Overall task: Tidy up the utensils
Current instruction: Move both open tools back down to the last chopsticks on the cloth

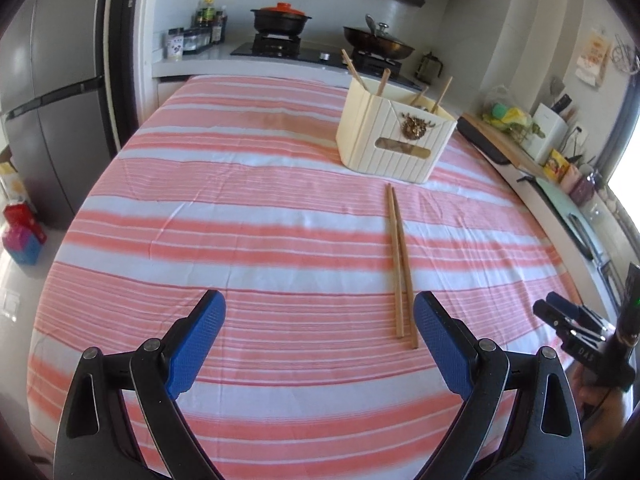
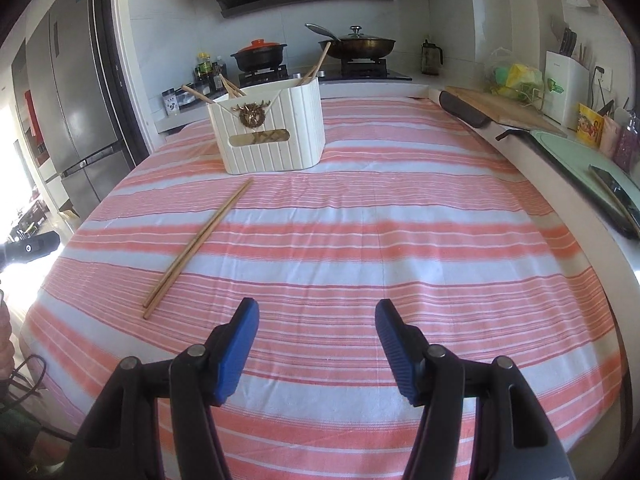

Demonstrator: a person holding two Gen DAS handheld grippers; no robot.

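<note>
- On the striped cloth [image 1: 240, 240], toward the far side of the table, I see the cream utensil holder [image 1: 394, 142] standing upright, a gold ornament on its front face above a slot-shaped window.
- Several wooden chopsticks [image 1: 383, 82] stick up out of the holder at a slant, leaning toward different corners; in the right wrist view the same sticks [image 2: 316, 66] fan out over its rim. I cannot tell how the inside is divided.
- Two loose chopsticks [image 1: 401, 264] lie flat on the cloth just in front of the holder, side by side and nearly touching along their length, the far tips near the holder's base but apart from it. From the right wrist they [image 2: 196, 244] run diagonally off to my left.
- My left gripper [image 1: 320, 332] hovers over the near edge of the table with its jaws wide apart and nothing between them; the near ends of the loose pair sit just inside its right blue pad [image 1: 440, 344].
- My right gripper [image 2: 316, 344] also has its jaws spread and holds nothing; bare cloth lies between its fingers, and the loose pair is well off to its left. In the left wrist view I see it [image 1: 576, 320] at the table's right edge.
- Beyond the table: a stove with a black pot under an orange lid [image 1: 282, 16] and a lidded wok [image 1: 378, 42], bottles at the counter's corner, and a grey fridge [image 1: 52, 100] on the left.
- Along the right-hand counter a wooden cutting board [image 2: 492, 108], a white knife block [image 2: 566, 84] and some packets stand clear of the table.
- Nothing lies between either gripper and the loose pair.
</note>
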